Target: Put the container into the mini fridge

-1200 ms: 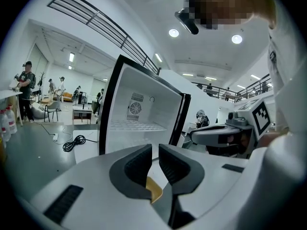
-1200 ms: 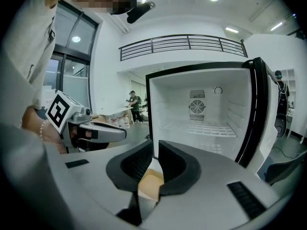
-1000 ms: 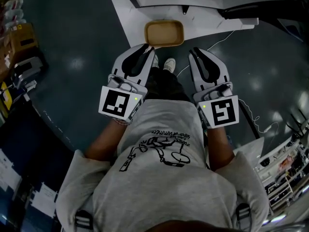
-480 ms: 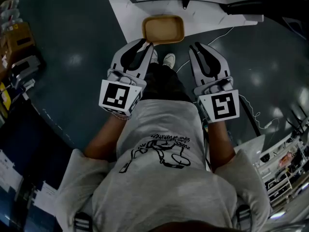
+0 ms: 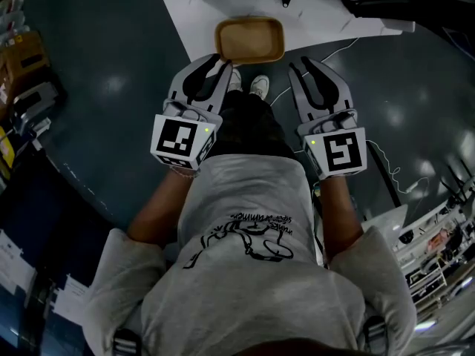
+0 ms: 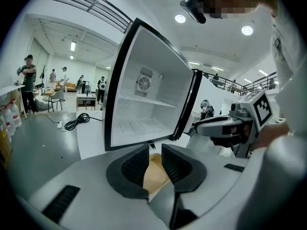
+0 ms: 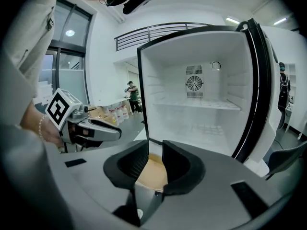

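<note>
Fridge (image 7: 196, 109): door open, black frame, white inside, round fan grille on the back wall, one shelf across. A white board (image 5: 194, 22) lies on the dark floor (image 5: 111, 58) in front of it. Container (image 5: 250, 39) sits on that board, outside the fridge. It's tan, shallow and rectangular, with rounded corners and a raised rim, long side running across the head view. The person's shoes (image 5: 249, 86) are just on the near side of it. Left gripper (image 5: 221, 67) points at the near-left corner, right gripper (image 5: 303, 65) at the near-right. Both are close, but the head view shows them apart from the container. Fingers (image 6: 134, 166) on both grippers have just been opening. Each pair now has a narrow gap, pads pressing on nothing. The container's tan shows through each gap, beyond the tips and not clamped. Each gripper view shows the other gripper alongside.
</note>
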